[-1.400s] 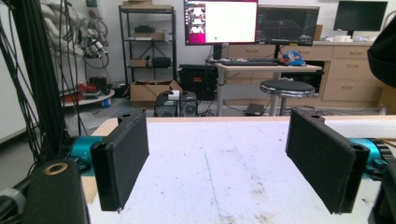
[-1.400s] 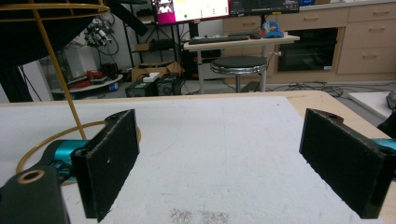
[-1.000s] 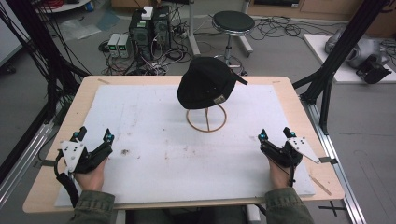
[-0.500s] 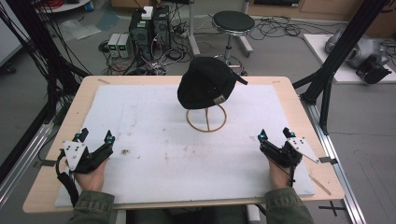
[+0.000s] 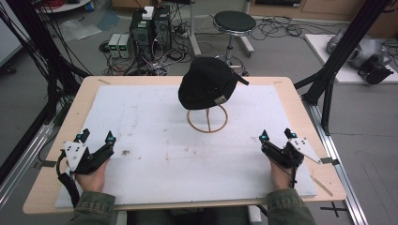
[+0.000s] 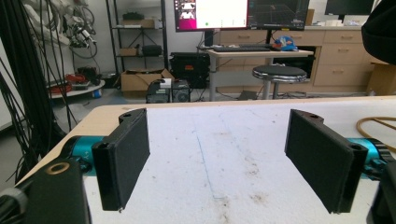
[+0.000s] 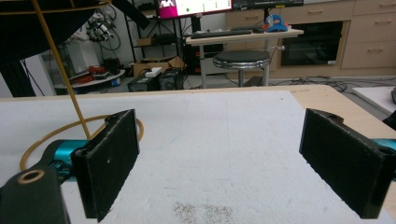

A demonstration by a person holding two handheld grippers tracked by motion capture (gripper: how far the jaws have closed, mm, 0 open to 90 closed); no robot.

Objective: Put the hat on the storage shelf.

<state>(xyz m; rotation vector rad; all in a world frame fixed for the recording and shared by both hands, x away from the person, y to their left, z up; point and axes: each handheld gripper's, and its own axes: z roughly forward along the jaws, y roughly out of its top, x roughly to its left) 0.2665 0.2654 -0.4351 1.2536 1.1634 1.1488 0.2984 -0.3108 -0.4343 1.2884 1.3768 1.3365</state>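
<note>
**Two grippers at rest, cap on its stand**

On the white mat [image 5: 155, 117] we see a black cap [image 5: 209, 84] sitting atop a wire stand [image 5: 207, 121], toward the table's far side. Near the front edge we hold the left gripper [image 5: 97, 137] and right gripper [image 5: 277, 137], each with jaws spread wide, grasping nothing, well apart from the cap.

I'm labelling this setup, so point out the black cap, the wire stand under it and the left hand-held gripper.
black cap [image 5: 206, 84], high view, on the crown.
wire stand [image 5: 207, 127], high view, on the front of its round base ring.
left hand-held gripper [image 5: 97, 136], high view, midway between its open fingertips.
</note>
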